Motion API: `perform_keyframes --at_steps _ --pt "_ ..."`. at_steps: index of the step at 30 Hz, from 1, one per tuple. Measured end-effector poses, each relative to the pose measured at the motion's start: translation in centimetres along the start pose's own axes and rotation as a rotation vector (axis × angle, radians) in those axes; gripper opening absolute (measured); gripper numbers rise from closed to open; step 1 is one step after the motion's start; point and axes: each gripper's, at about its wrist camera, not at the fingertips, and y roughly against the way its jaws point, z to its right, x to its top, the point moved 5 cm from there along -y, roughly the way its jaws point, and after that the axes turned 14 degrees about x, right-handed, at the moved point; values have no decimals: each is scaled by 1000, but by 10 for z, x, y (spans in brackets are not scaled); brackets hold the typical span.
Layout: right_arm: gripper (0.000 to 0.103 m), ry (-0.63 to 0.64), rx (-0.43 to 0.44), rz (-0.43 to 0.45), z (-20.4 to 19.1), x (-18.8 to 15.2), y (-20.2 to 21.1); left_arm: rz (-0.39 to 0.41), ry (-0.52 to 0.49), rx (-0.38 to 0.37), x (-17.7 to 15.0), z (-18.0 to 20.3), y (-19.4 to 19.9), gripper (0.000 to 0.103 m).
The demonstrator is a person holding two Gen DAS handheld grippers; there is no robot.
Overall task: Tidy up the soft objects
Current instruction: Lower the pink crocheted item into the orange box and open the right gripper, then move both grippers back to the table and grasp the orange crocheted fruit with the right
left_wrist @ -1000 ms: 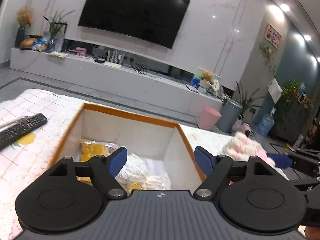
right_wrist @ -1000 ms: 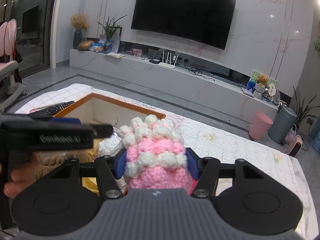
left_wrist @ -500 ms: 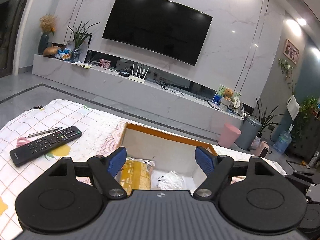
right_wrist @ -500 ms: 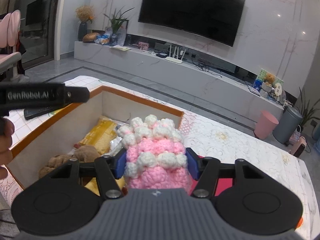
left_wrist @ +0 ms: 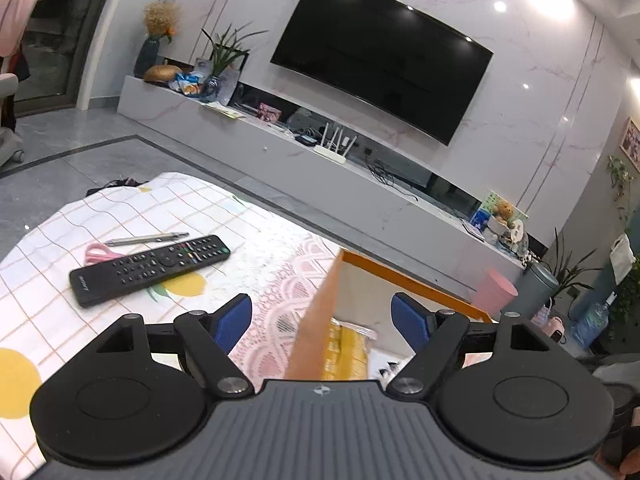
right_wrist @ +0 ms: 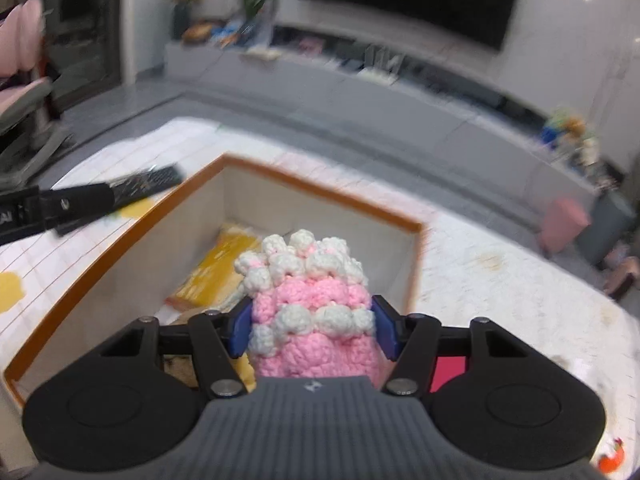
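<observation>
My right gripper (right_wrist: pixel 307 320) is shut on a pink and white crocheted toy (right_wrist: pixel 312 304) and holds it above the open orange-rimmed box (right_wrist: pixel 120 240). A yellow packet (right_wrist: pixel 212 272) lies inside the box. My left gripper (left_wrist: pixel 322 320) is open and empty, above the box's left wall (left_wrist: pixel 316 312), and also shows at the left edge of the right wrist view (right_wrist: pixel 60 208). The yellow packet (left_wrist: pixel 344 348) shows between its fingers.
A black remote (left_wrist: pixel 148 268), pink scissors (left_wrist: pixel 100 254) and a pen (left_wrist: pixel 148 238) lie on the checked cloth left of the box. A red object (right_wrist: pixel 448 368) lies right of the box. The right wrist view is blurred.
My left gripper has swung left, off the box toward the remote side. My right gripper has carried the crocheted toy forward and over the box's inside.
</observation>
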Motion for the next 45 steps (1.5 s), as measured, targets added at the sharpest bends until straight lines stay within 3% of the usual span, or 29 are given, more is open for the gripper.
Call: perform_keyframes --at_steps 2,4,11,15,21,26,31,33,37,41,45 --pt "60 -5 80 -113 -3 -3 -19 -5 16 12 1 -4 -1 93" --pt "60 -40 106 -184 -3 -7 -38 -21 45 22 2 -9 -4 93" --pt "60 41 12 -299 0 -11 -86 -28 74 -11 1 -15 -3 93" --pt "60 53 -2 -311 6 -10 -98 11 23 -32 1 -5 4 93" --pt "59 77 -29 -313 19 -3 -104 29 -51 -1 -3 4 4 93" --pt "62 93 -52 -336 17 -1 -107 51 -56 37 -1 3 8 93" --pt "71 145 -89 -282 8 2 -100 14 -64 41 0 0 6 93" --pt "89 224 -150 -226 -1 5 -91 14 -69 47 1 -1 6 93" --pt "89 269 -131 -186 -15 9 -68 14 -59 47 3 -3 7 93" --pt "98 279 -176 -130 -20 13 -45 20 -40 47 5 -7 8 93" --pt "100 299 -182 -62 -25 16 -20 37 -41 37 7 -4 13 93"
